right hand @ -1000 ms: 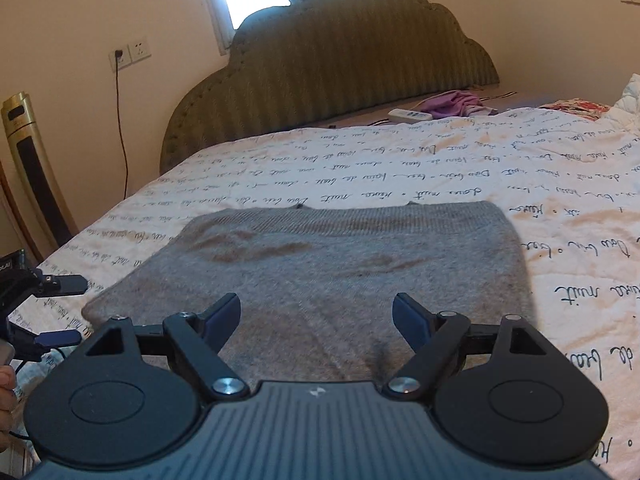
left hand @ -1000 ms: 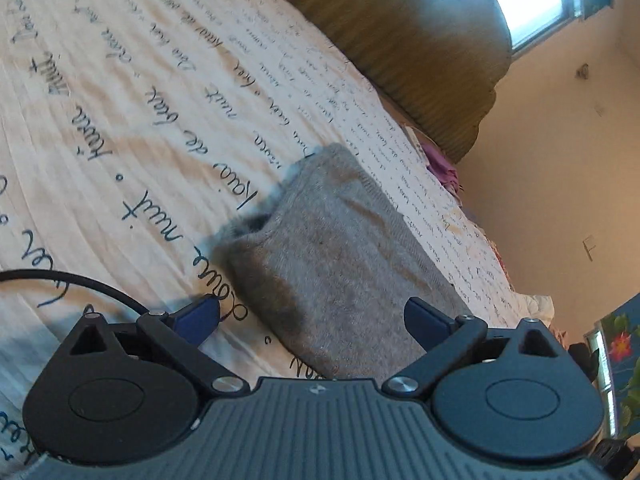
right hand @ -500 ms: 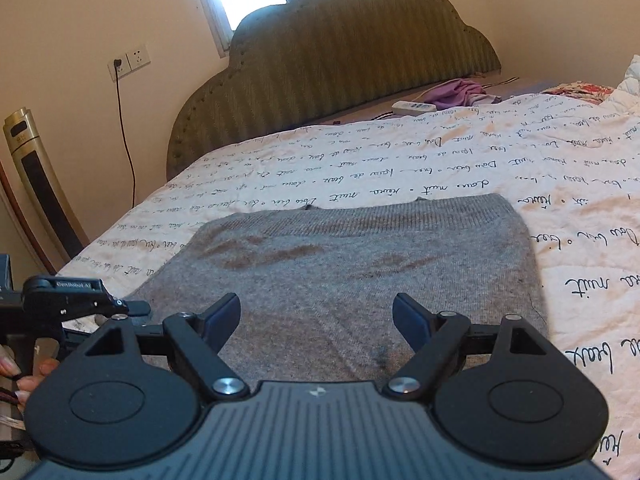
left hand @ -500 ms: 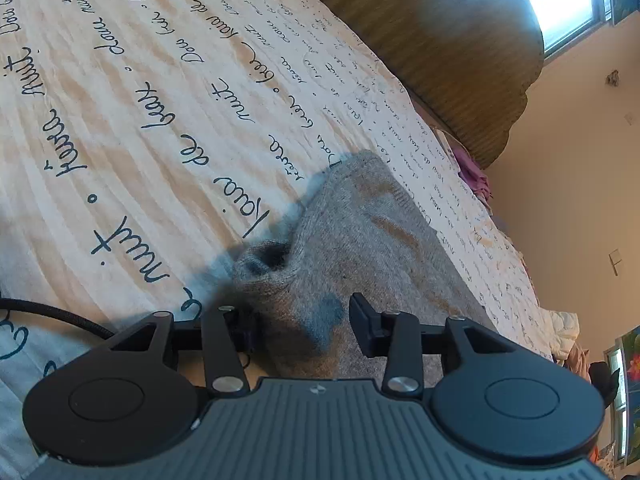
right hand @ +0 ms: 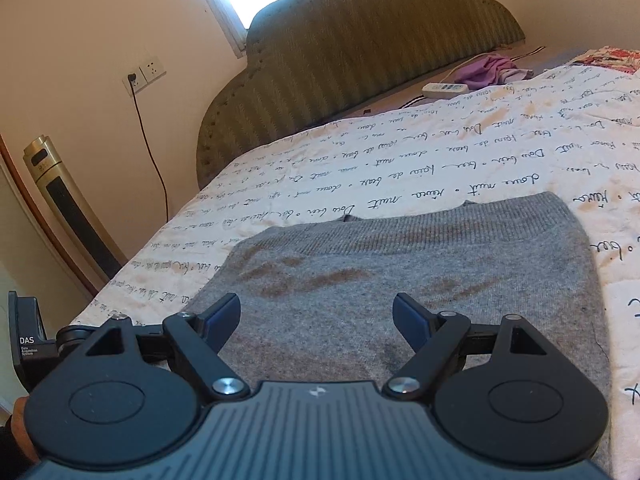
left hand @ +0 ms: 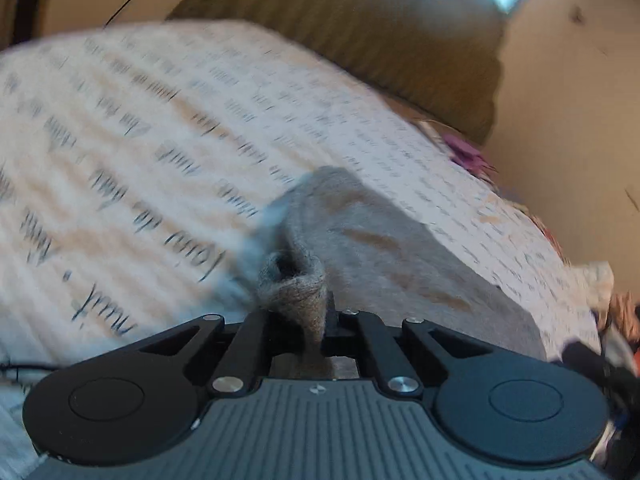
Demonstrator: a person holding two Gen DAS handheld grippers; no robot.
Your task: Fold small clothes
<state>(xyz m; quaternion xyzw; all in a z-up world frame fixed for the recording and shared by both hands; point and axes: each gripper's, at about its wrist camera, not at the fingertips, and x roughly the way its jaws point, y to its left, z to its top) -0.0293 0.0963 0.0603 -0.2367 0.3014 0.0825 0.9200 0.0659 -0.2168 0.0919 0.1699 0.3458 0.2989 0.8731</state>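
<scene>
A grey knitted garment (right hand: 420,276) lies flat on the script-printed bedspread (right hand: 400,160). In the left wrist view, which is blurred by motion, my left gripper (left hand: 306,312) is shut on a bunched corner of the grey garment (left hand: 296,280), and that corner stands pulled up off the bed. My right gripper (right hand: 318,318) hovers over the garment's near edge with its blue pads wide apart and nothing between them. The left gripper's body (right hand: 28,340) shows at the left edge of the right wrist view.
A padded olive headboard (right hand: 360,52) stands behind the bed. A white power strip (right hand: 444,89) and a purple cloth (right hand: 488,70) lie near it. A gold tower fan (right hand: 68,208) and a wall socket with a cord (right hand: 146,74) are at the left.
My left gripper went from wide open to shut on the garment's corner and has lifted it. The right gripper stayed open and shifted a little over the garment.
</scene>
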